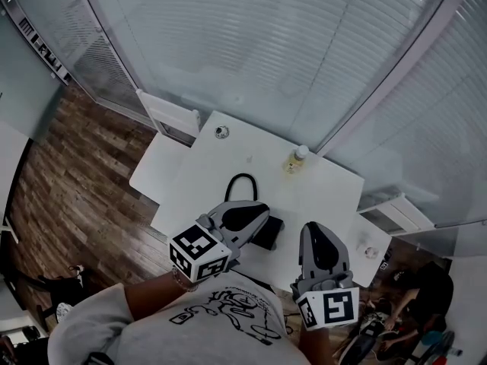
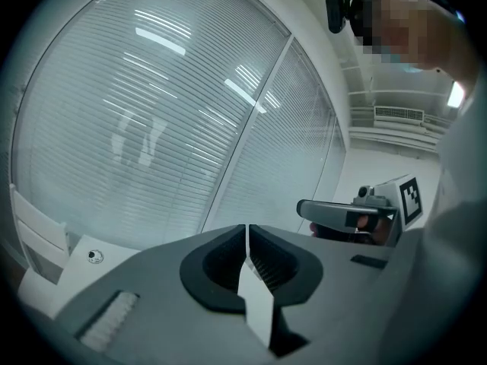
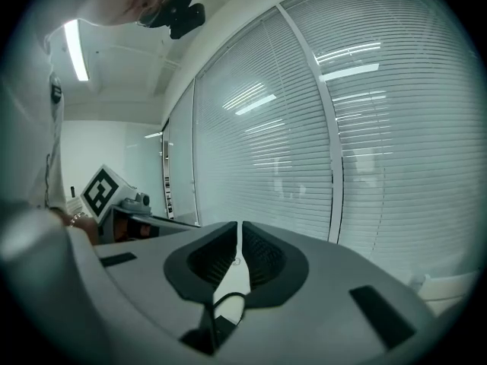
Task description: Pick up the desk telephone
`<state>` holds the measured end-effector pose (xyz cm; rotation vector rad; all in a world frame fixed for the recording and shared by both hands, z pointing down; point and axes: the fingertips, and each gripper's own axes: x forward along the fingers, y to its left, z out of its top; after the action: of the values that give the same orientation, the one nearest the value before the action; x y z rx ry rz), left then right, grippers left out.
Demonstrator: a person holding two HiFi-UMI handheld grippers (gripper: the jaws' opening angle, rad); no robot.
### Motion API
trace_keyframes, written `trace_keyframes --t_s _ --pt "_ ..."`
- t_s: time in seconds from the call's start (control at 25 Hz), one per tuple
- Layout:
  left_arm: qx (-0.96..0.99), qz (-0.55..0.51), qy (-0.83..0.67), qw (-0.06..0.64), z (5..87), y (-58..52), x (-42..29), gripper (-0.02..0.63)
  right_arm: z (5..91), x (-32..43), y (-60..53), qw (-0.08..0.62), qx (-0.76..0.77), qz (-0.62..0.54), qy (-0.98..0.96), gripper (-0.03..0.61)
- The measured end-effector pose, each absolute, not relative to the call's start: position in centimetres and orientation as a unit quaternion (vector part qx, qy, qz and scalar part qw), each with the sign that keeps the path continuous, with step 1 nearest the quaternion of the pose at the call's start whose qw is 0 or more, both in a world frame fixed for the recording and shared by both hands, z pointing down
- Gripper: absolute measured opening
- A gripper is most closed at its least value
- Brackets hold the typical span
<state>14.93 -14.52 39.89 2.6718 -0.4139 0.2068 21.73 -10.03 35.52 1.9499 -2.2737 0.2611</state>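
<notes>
Fingers (image 2: 221, 261) on the left gripper (image 2: 246, 234) are clenched, pad against pad, and I see nothing between them. Fingers (image 3: 262, 257) on the right gripper (image 3: 238, 233) are clenched in the same way and also carry nothing.

In the head view, both grippers sit at the lower centre of the frame, over the near edge of the white worktop (image 1: 228, 150). They are side by side and apart. The left one points toward the upper right and the right one toward the top. Each carries a marker cube (image 1: 199, 251) at its rear, close to my torso.

The desk telephone (image 1: 270, 234) is black and lies on the worktop at the lower centre of the frame, between the two grippers. It is just to the right of the left gripper's body, which partly covers it. Neither gripper holds it, and I cannot tell whether the left gripper touches it. A black cord (image 1: 240, 181) rises from it in a loop toward the top of the frame.

A bottle (image 1: 297, 158) with a white cap stands upright near the far edge, right of centre. A small round object (image 1: 221, 132) lies at the far left corner. Window blinds (image 1: 266, 52) fill the upper frame, and a wooden floor (image 1: 84, 166) shows at the left.
</notes>
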Motion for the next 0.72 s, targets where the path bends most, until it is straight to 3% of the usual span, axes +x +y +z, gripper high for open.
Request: trace_keyframes --t_s 0.32,0.72 --pt "0.961 0.097 -0.129 0.226 42.4 -16.1 13.8 0.014 37.6 20.7 -11.3 0.074 0.655 0.106 -0.744 0.019" --pt "0.934 0.148 -0.135 0.297 51.5 -16.7 12.4 0.025 45.7 20.8 -11.3 0.088 0.644 0.188 -0.736 0.021"
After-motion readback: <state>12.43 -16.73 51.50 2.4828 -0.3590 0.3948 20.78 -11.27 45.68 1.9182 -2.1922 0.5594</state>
